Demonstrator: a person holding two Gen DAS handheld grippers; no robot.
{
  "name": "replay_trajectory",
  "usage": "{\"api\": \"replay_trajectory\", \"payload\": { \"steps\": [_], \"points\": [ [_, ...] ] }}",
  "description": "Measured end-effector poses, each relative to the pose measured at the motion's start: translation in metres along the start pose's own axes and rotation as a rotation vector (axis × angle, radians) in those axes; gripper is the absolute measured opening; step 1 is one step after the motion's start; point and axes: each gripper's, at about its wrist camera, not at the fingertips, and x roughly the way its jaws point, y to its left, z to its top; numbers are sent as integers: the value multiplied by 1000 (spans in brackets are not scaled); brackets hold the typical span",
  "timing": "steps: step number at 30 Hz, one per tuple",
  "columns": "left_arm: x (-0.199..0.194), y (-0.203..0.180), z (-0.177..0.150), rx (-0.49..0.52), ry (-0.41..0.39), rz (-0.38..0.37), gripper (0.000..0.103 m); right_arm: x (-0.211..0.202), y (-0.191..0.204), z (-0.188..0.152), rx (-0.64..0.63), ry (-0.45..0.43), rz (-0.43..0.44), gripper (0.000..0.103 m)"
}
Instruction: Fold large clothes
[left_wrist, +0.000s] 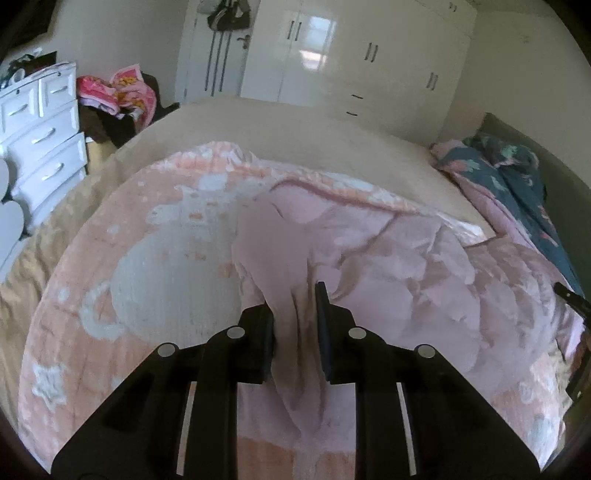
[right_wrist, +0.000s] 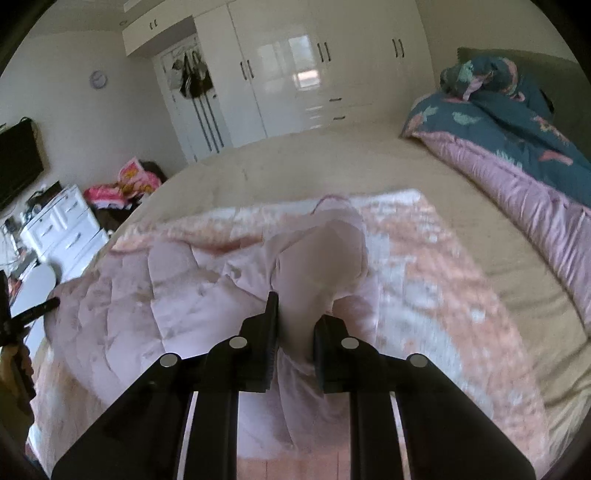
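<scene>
A bedroom with white wardrobes and a big bed with a tan sheet. A pink blanket lies spread on the bed, fuzzy side up, and part of it is turned over so its smooth pale back shows. The left gripper is clenched on a bunch of this pale cloth, and the right gripper is clenched on another bunch. In both views the held cloth runs away from the jaws toward 12 o'clock. The blanket's far edge also lies at 12 o'clock, so I think the next move carries both held bunches that way. In the left view the right gripper peeks in at 3 o'clock. A blue quilt sits apart by the headboard.
</scene>
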Motion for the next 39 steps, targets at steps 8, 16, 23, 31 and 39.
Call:
{"api": "replay_trajectory", "payload": {
  "steps": [8,16,23,31,39],
  "points": [
    [57,7,-10,-13,119,61,13,50,-21,-26,86,89,-66,16],
    [61,12,-23,-21,141,63,18,67,-24,-48,119,157,-82,23],
    [44,5,-22,2,148,75,42,42,-25,-47,147,172,-89,72],
    [10,-8,-27,8,135,56,81,-9,-9,-45,123,110,-91,98],
    [-26,-13,-36,-36,120,42,94,-50,4,-56,126,53,-84,99]
  ]
}}
